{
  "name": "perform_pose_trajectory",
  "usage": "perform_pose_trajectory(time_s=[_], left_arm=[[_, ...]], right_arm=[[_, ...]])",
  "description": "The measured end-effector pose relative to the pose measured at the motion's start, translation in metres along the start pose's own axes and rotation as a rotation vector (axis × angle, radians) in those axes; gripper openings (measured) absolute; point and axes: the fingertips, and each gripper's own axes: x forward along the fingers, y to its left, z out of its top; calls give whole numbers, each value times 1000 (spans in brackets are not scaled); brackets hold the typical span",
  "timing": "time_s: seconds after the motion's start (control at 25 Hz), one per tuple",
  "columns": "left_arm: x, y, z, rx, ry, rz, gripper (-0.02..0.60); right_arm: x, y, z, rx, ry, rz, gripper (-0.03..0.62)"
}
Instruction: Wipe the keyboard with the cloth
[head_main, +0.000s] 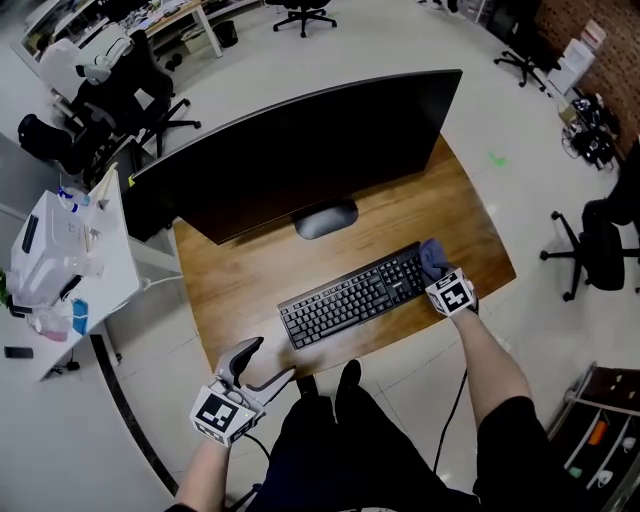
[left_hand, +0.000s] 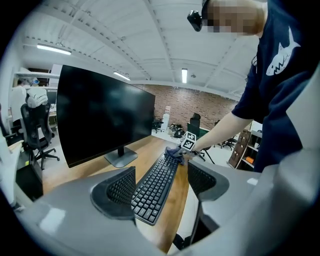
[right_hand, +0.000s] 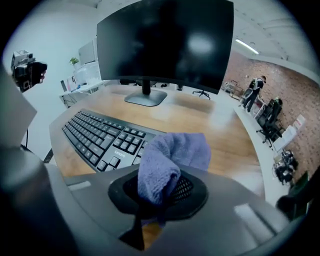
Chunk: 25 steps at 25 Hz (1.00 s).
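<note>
The right hand-held gripper (right_hand: 157, 192) is clenching the cloth (right_hand: 172, 152) at the keyboard's (head_main: 350, 297) right end. The left hand-held gripper (left_hand: 160, 182) is hovering released; empty.

The left gripper (left_hand: 161, 184), jaws apart and empty, looks along the black keyboard (left_hand: 156, 186) lying on the wooden desk (left_hand: 95, 172).

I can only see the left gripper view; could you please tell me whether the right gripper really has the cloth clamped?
Observer: Yes. The right gripper view shows the right gripper shut on the purple cloth, which bunches up above its jaws.
Operator: Which part of the keyboard is it over?
Observer: In the head view the purple cloth sits at the keyboard's right end, on the far corner.
Operator: Where is my left gripper, seen from above?
Observer: The left gripper is open and empty, just off the desk's near left corner.
</note>
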Motion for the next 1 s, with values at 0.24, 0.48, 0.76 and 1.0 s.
perform_pose_trajectory(time_s=[0.24,0.48,0.76,1.0], left_arm=[[-7,8,-9,-18,14,15,319],[-14,19,-14,-37,6,19,319],[-16,24,-12,-43,2,13,319],[-14,26,-18,-31,-8,0,319]], right_arm=[[11,37,8,12,-6,63,60],[20,98,22,-16,-22,155,60],[25,168,44,-49,-42,256,60],[24,236,55,-114,-55,342,60]])
